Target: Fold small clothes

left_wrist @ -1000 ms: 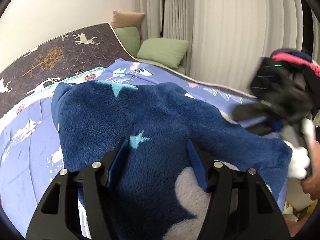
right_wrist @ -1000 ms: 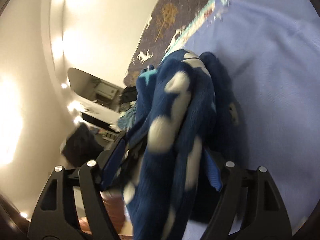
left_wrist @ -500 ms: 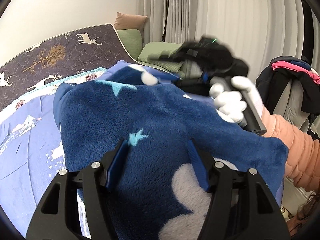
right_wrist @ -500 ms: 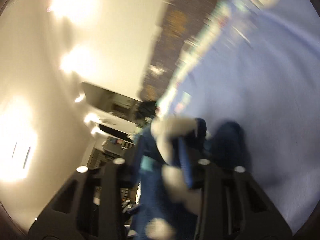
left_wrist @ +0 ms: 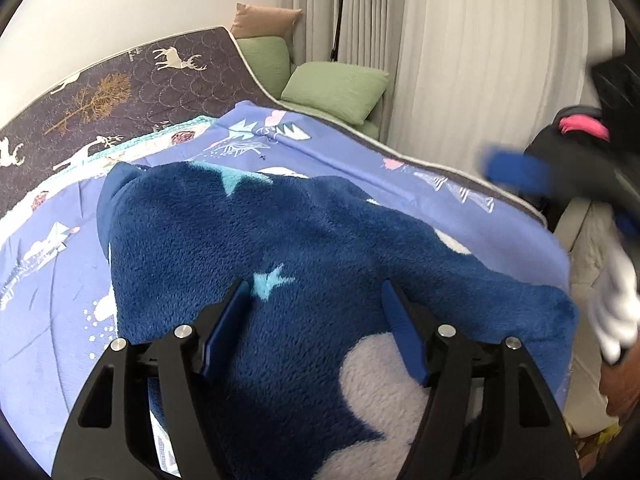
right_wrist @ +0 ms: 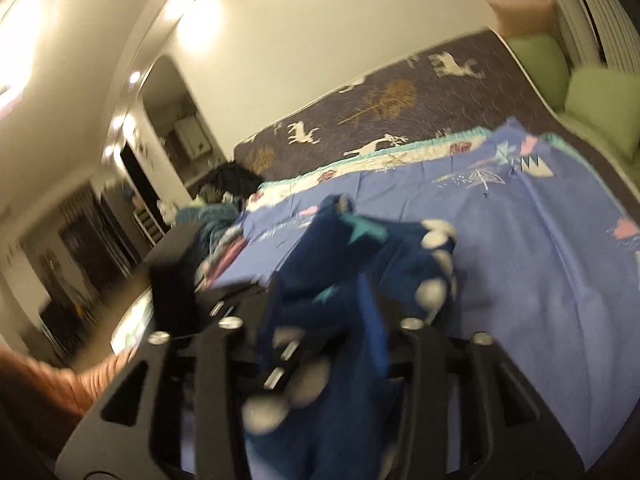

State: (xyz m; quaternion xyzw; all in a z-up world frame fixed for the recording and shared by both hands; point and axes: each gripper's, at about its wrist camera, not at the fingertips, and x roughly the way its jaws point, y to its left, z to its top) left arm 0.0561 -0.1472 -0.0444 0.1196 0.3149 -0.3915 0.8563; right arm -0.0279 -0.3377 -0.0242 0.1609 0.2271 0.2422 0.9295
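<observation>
Bedroom, curtains far right, green cushions far. Bed with lilac printed sheet. Navy fleece garment lies near on the bed: soft, light, floppy, bulky; likely best pinched at hem or corners. Left gripper jaws open over it. Right gripper blurred, jaws just opening, fleece between them, grip unclear.

Left gripper jaws just widened; right gripper jaws just reopened.

- Fleece garment lies on the sheet, at the bed's near edge.
- Quilt lies beyond the sheet.
- Cushions sit far right, before the curtain.
</observation>
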